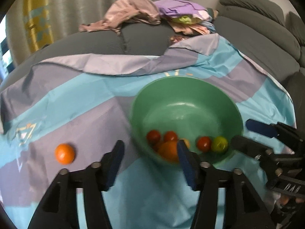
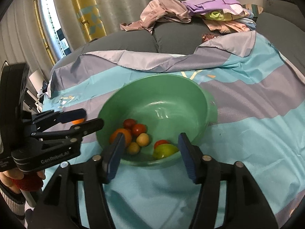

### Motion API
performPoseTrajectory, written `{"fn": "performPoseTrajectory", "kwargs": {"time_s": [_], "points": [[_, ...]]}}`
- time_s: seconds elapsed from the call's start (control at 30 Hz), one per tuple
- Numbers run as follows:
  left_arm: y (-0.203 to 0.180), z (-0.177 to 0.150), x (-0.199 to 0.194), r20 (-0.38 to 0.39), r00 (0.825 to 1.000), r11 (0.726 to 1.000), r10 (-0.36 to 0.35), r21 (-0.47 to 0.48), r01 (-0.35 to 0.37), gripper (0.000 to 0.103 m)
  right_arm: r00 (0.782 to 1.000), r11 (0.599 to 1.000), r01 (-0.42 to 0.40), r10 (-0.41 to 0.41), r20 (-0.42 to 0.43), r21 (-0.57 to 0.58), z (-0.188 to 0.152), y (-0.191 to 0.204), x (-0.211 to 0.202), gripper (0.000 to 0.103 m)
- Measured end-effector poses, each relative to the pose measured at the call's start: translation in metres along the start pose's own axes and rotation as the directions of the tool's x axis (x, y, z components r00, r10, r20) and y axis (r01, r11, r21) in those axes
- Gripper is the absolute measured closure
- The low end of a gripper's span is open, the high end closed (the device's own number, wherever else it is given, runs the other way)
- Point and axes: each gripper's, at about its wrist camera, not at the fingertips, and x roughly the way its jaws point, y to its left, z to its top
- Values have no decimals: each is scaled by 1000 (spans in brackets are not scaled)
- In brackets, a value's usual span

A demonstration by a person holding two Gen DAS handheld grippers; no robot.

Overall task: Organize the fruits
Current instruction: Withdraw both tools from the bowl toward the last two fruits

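A: Our left tool (image 1: 150, 152) hangs with its jaws apart and nothing between them; our right tool (image 2: 150, 145) is spread too, empty, over the near rim of the green bowl (image 2: 200, 95).

B: We see the fruits (image 2: 139, 133) piled in the bowl at its six o'clock side. One orange (image 1: 64, 153) lies on the blue cloth (image 1: 144, 187), at the bowl's nine o'clock, well apart.

In the right wrist view the left gripper's (image 2: 88, 117) far finger hides most of an orange (image 2: 77, 121) at middle left, and the left wrist view is motion-blurred
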Motion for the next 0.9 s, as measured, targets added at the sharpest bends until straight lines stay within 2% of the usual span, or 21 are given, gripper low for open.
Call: {"fn": "performPoseTrajectory", "kwargs": {"time_s": [0.4,0.67,0.9], "points": [[52,-69,-65,-7,997,985,76,-152,-77,39,1000,998,-27,27,10,-51,-11,40,-34,25],[72,-99,-100,13,994,972,113,-209,-108,38,999,992,-50,51,6,-116,-17,70,-51,24],[89,-120,-113,5,991,958,133,-258,-128,38,998,983,-68,67,-14,-171,-20,95,-51,24]]}}
